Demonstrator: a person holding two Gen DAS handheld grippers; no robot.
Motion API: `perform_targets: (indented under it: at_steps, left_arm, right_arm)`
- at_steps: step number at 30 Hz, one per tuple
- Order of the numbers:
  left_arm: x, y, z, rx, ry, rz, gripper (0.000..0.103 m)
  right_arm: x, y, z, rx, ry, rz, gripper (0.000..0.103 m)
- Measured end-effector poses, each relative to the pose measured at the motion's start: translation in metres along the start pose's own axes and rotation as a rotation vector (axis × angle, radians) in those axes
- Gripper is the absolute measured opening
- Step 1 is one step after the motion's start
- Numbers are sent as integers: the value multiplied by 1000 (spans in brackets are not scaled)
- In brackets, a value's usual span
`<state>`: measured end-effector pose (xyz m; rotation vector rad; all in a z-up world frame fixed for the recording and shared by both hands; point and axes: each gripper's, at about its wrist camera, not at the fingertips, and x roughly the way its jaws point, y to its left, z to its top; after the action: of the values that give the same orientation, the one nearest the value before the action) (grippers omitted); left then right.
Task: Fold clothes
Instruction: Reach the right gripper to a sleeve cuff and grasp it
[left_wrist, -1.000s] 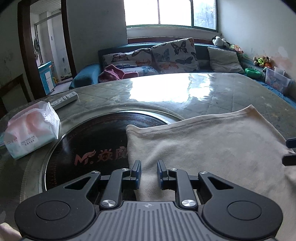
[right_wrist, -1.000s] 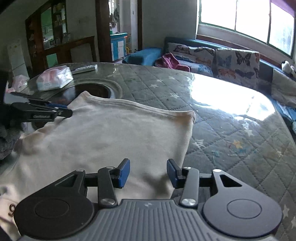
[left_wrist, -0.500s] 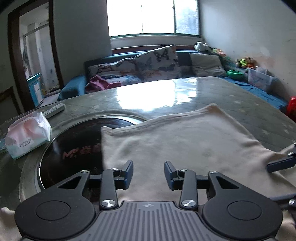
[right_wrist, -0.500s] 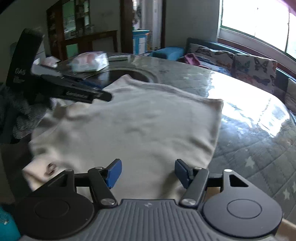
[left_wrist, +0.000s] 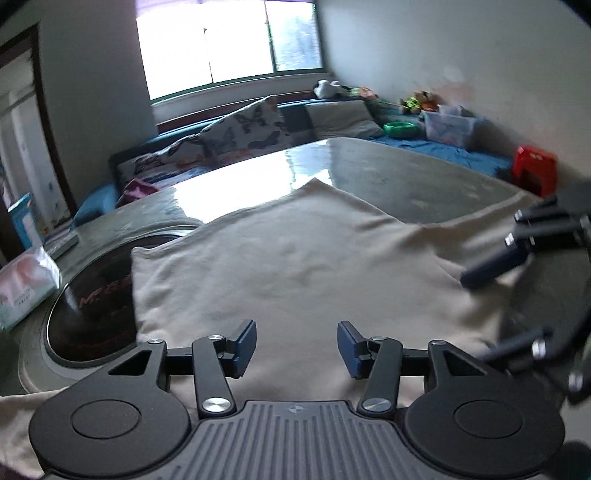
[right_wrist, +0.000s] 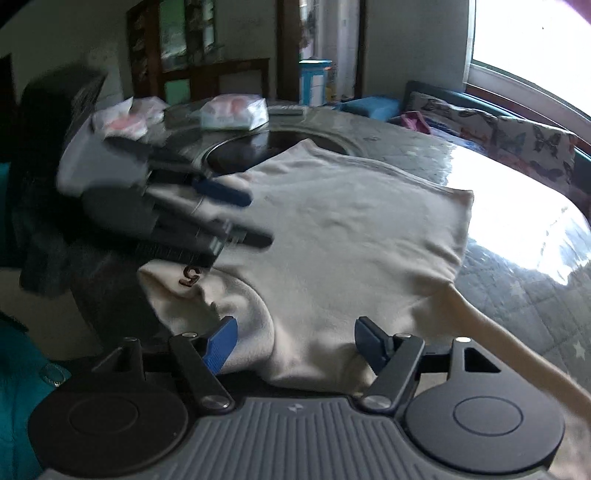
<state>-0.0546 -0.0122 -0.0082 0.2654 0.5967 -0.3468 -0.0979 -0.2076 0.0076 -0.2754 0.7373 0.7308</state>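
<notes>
A cream garment (left_wrist: 295, 258) lies spread on the round glass-topped table (left_wrist: 406, 177); it also shows in the right wrist view (right_wrist: 351, 229), with a dark printed mark near its front edge. My left gripper (left_wrist: 297, 349) is open and empty above the garment's near edge; it appears blurred in the right wrist view (right_wrist: 236, 218). My right gripper (right_wrist: 295, 341) is open, its jaws wide over the bunched near edge; it appears at the right of the left wrist view (left_wrist: 509, 306).
A dark round inset (left_wrist: 92, 306) sits in the table at left, partly under the garment. Tissue packs (left_wrist: 26, 284) (right_wrist: 236, 110) and a remote (left_wrist: 62, 243) lie beyond it. A sofa with butterfly cushions (left_wrist: 243, 136) stands behind.
Both grippers have opened wider and pulled back toward the garment's near edge. The views have swung so each gripper now sees the other closer, with motion blur.
</notes>
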Motion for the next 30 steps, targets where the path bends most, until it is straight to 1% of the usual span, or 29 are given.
perform_targets:
  at_steps: [3,6,9,11,14,16,17,19,21,25,27,28,29,30]
  left_arm:
    - [-3,-10,-7,31,1,-5,54]
    - [-3,-11,-8,35,-3,-3,54]
    - [-4,-10,-4,26,-10,-9,54]
    - [-6,-12,1,29,-26,-18,54]
    - [-6,-18,7,32,-43,-35,54]
    - [-4,-22,11,32,-49,-51,54]
    - [-3,-24,13,35,-52,-56,54]
    - [-1,-30,16,43,-60,-70,54]
    - [2,-35,19,48,-59,-82,54]
    - [9,-44,22,56,-54,-100,54]
    - [12,-48,23,60,-52,-109,54]
    - [14,-50,24,62,-51,-113,54]
    - [16,-52,25,64,-50,-117,54]
    - [17,-54,25,66,-49,-122,54]
  right_arm:
    - [-14,-7,-4,47,-27,-28,72]
    - [-32,-23,-10,133,-64,-85,72]
    - [-47,-47,-21,246,-91,-181,72]
    - [-56,-64,-31,324,-98,-264,71]
    - [-66,-93,-48,435,-97,-384,70]
    - [-71,-109,-58,495,-93,-449,69]
    - [-74,-119,-66,529,-92,-488,66]
    - [-79,-131,-76,568,-81,-558,64]
    - [-83,-140,-83,606,-77,-594,60]
    - [-85,-147,-90,632,-81,-610,55]
    - [-86,-150,-94,644,-83,-617,48]
    - [-86,-152,-95,650,-84,-621,48]
    - [-87,-153,-97,656,-85,-624,45]
    - [-87,-155,-99,662,-86,-628,39]
